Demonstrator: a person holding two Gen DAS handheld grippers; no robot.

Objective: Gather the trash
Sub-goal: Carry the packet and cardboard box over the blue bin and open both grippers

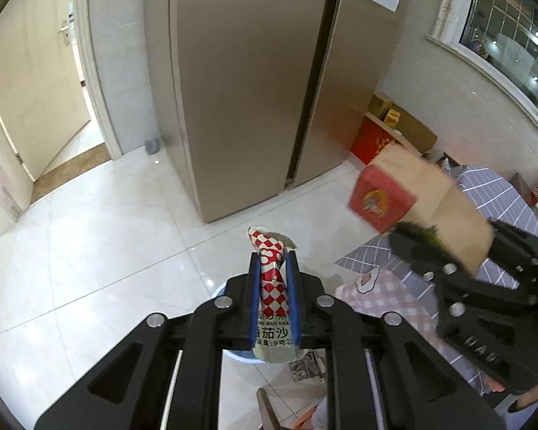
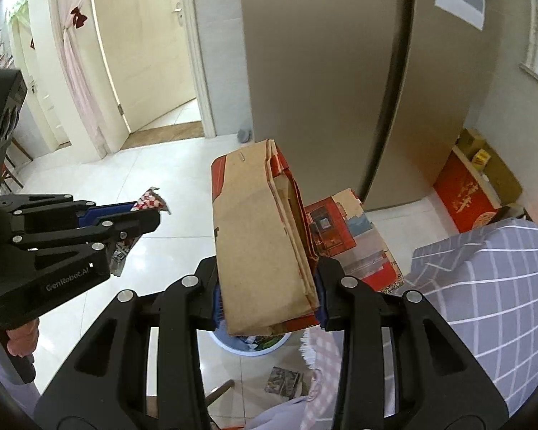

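Note:
A red-and-white checked ketchup sachet (image 1: 273, 286) stands upright between the blue pads of my left gripper (image 1: 273, 254), which is shut on it. Its torn top sticks out past the fingertips. In the right wrist view that gripper (image 2: 150, 215) is at the left, with the sachet (image 2: 150, 199) poking out. My right gripper (image 2: 269, 265) is shut on a flattened brown cardboard box with red print (image 2: 258, 222), which also shows in the left wrist view (image 1: 423, 193). A pale blue bin (image 2: 265, 351) stands on the floor right below both grippers, mostly hidden by them.
A tall beige fridge (image 1: 247, 89) stands ahead. A table with checked cloth (image 2: 484, 286) is at the right. Red and brown boxes (image 2: 473, 179) line the wall beside the fridge. A wrapper (image 2: 283, 381) lies on the white tiled floor. An open door (image 1: 36, 89) is at the left.

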